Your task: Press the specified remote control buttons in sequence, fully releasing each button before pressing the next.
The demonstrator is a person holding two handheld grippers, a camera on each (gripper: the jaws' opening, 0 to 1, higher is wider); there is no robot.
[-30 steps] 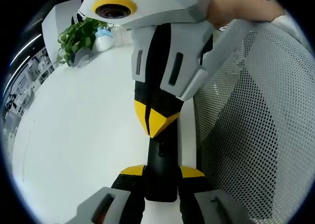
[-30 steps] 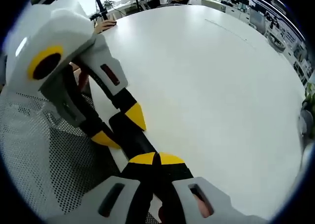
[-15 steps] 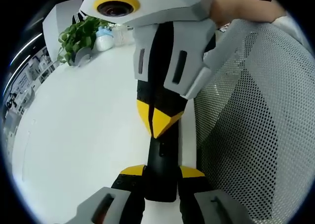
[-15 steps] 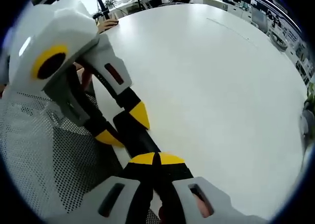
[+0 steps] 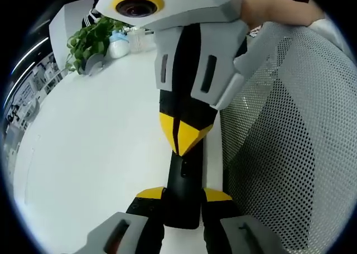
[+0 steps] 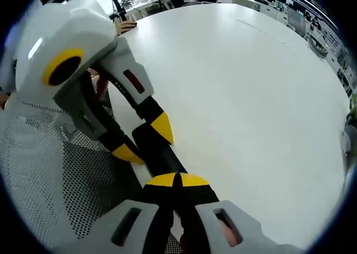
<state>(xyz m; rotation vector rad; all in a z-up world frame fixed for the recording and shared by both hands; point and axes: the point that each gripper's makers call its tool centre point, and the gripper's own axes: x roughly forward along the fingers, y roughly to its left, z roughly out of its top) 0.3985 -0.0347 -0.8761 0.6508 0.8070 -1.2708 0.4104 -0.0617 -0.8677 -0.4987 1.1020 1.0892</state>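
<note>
A slim black remote control [image 5: 183, 201] stands between the yellow-tipped jaws of my left gripper [image 5: 183, 195], which is shut on its lower end. From above, my right gripper [image 5: 181, 135] comes in with its jaws closed into one yellow point resting on the remote's face. In the right gripper view, my right gripper [image 6: 177, 180] has its tips together against the remote control [image 6: 156, 151]. The left gripper [image 6: 144, 139] reaches in from the left there, clamping the remote's far end. The buttons are hidden.
A white round table [image 5: 95, 142] lies under both grippers and spreads wide [image 6: 240, 97]. A grey mesh chair back [image 5: 290, 153] stands close beside the remote. A potted plant [image 5: 89, 42] sits at the table's far edge. A person's hand [image 6: 125, 26] rests on the rim.
My right gripper has crept a little along the remote toward the left gripper, so less of the remote shows between them. The left gripper's hold is unchanged.
</note>
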